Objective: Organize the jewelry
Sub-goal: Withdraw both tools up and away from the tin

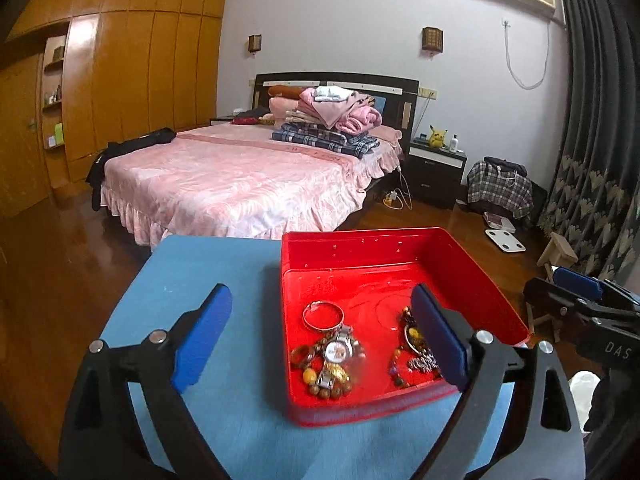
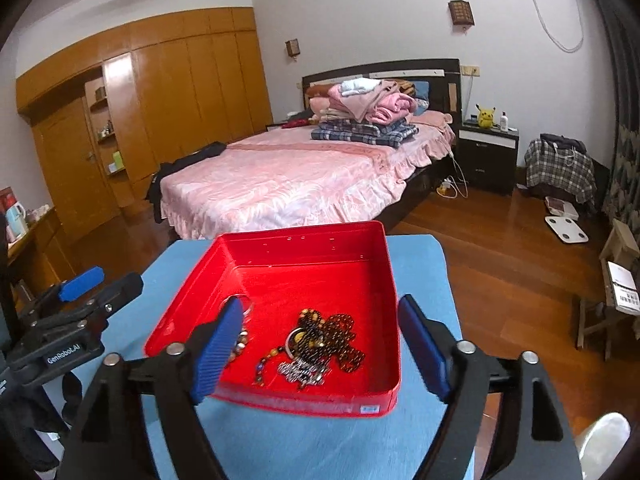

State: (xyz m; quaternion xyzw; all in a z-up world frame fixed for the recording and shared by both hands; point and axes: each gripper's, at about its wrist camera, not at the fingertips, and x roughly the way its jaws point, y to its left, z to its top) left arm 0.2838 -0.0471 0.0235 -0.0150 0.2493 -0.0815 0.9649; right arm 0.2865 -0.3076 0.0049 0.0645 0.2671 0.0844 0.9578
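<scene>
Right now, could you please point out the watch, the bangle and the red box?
watch (image 1: 338,349): left wrist view, its dial.
bangle (image 1: 323,314): left wrist view, its near rim.
red box (image 2: 280,252): right wrist view, its far wall.

In the left wrist view, part of the beaded jewelry (image 1: 416,344) is hidden behind the left gripper (image 1: 320,340)'s right pad. In the right wrist view, the silver bangle (image 2: 242,306) is largely covered by the right gripper (image 2: 320,348)'s left pad. The desk (image 2: 424,280)'s near edge is cut off below.
</scene>
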